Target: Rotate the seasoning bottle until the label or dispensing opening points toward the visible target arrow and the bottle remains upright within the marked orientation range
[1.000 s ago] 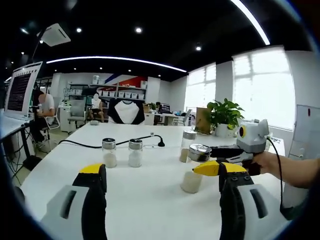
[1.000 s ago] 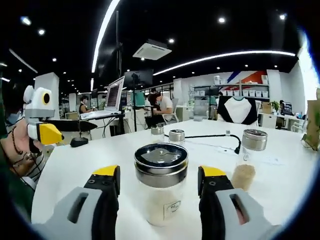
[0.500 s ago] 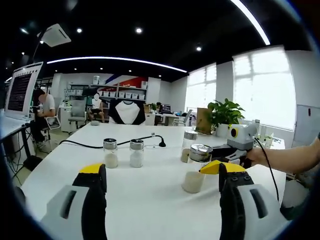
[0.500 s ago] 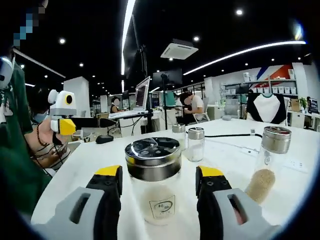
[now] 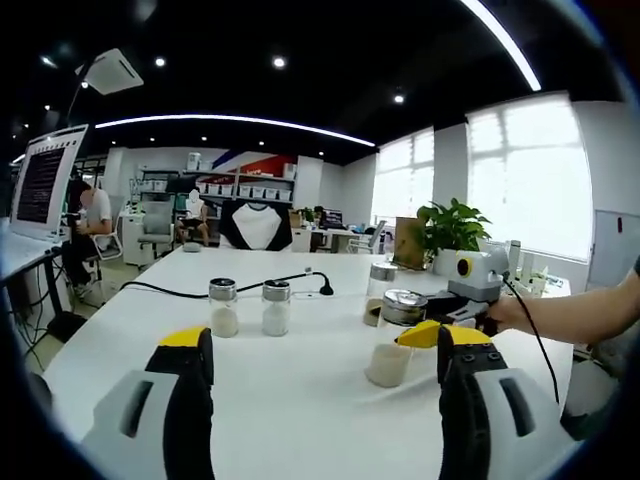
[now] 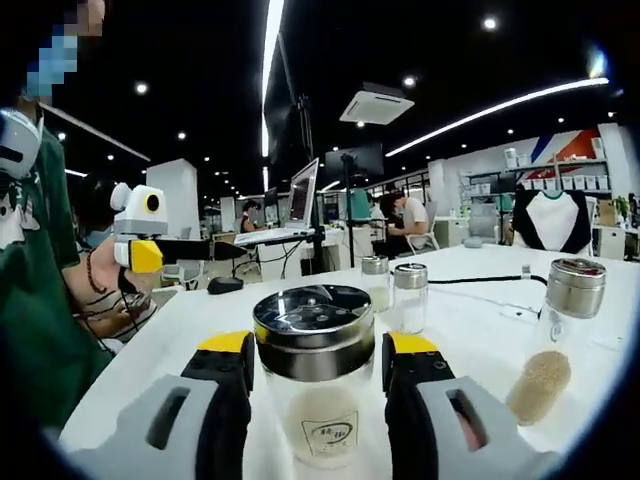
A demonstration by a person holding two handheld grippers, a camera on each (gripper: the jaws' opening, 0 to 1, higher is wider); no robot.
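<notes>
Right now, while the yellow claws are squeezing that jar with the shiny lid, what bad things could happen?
The right gripper holds the seasoning bottle just under its lid, so a jerky twist might tip it.

Another bottle with brown grains stands close by on the white table; a wide swing could knock it over.

The bottle's small label faces this camera and no arrow shows, so it could end up pointing wrong.

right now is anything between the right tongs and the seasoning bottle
Nothing visible. The seasoning bottle already stands upright between the right tongs, a jaw close on each side of its metal lid. The other jars stand farther back on the white table.
</notes>
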